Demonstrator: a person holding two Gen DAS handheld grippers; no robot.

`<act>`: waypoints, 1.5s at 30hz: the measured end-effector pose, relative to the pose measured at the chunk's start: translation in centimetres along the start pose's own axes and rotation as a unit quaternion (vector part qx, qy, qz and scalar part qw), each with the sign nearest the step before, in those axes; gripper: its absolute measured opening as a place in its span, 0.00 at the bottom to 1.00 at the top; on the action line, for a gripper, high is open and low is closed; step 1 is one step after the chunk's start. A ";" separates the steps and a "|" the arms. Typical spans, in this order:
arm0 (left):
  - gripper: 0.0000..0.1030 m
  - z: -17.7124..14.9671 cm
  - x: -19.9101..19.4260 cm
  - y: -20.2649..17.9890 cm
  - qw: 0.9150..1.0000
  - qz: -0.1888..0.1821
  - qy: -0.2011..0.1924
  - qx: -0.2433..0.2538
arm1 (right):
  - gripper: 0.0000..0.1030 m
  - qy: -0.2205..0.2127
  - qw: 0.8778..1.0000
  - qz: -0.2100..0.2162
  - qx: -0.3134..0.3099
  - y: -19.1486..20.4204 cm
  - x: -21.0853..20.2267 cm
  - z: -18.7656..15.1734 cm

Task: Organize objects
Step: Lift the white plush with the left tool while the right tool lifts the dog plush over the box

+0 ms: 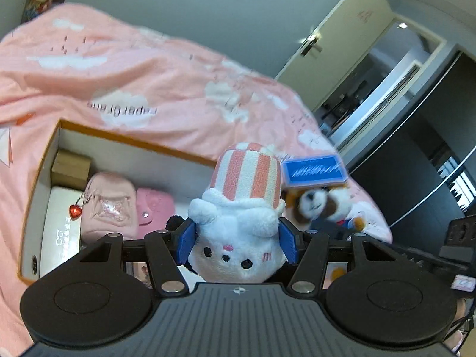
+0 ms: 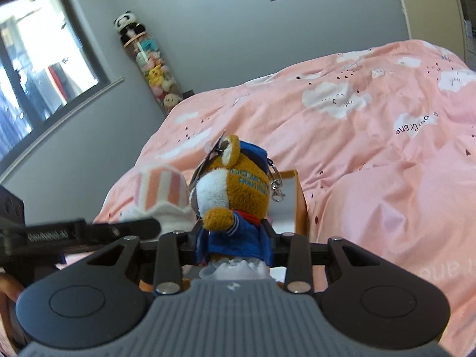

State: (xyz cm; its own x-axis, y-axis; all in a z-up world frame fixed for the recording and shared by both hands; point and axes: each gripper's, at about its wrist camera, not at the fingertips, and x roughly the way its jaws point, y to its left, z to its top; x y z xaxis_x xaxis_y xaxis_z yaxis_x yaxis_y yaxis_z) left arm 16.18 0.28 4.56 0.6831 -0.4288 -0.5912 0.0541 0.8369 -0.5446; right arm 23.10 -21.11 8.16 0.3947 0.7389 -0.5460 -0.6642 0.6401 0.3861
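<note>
My left gripper (image 1: 236, 242) is shut on a white plush toy with a pink-and-white striped body (image 1: 241, 208), held upside down above the orange-rimmed box (image 1: 38, 178). My right gripper (image 2: 235, 245) is shut on a brown bear plush in a blue outfit (image 2: 235, 190) with a metal key clasp. The bear also shows in the left wrist view (image 1: 321, 205), blurred, just right of the striped plush. The striped plush shows in the right wrist view (image 2: 162, 196), left of the bear. Both toys hang over the box on the pink bed.
The box holds a pink backpack-shaped pouch (image 1: 108, 205) with a red heart charm (image 1: 75, 211), a pink case (image 1: 154, 205) and a brown carton (image 1: 70, 165). A pink cloud-print duvet (image 2: 372, 136) covers the bed. A tube of plush toys (image 2: 151, 68) stands by the wall.
</note>
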 end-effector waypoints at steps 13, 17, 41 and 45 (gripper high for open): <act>0.59 -0.7 10.1 3.2 0.991 0.039 0.121 -0.033 | 0.37 0.021 0.999 -0.009 0.049 -3.1 6.1 1.1; 0.47 -0.9 12.3 3.2 0.988 0.048 0.142 -0.029 | 0.37 0.028 0.998 -0.014 0.054 -4.0 7.3 1.1; 0.32 -1.7 13.8 3.6 0.962 0.034 0.272 0.015 | 0.37 0.060 0.995 0.001 0.074 -5.9 9.3 0.5; 0.32 -3.1 14.7 3.8 0.957 0.038 0.286 -0.007 | 0.37 0.063 0.993 0.019 0.100 -6.6 9.5 0.7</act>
State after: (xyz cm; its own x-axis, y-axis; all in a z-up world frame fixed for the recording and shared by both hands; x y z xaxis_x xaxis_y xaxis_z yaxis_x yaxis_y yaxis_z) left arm 24.13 -3.89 -8.05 0.1740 -0.4858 -0.8566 0.0068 0.8704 -0.4923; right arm 31.63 -18.13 0.93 0.2817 0.7388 -0.6123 -0.5323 0.6512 0.5409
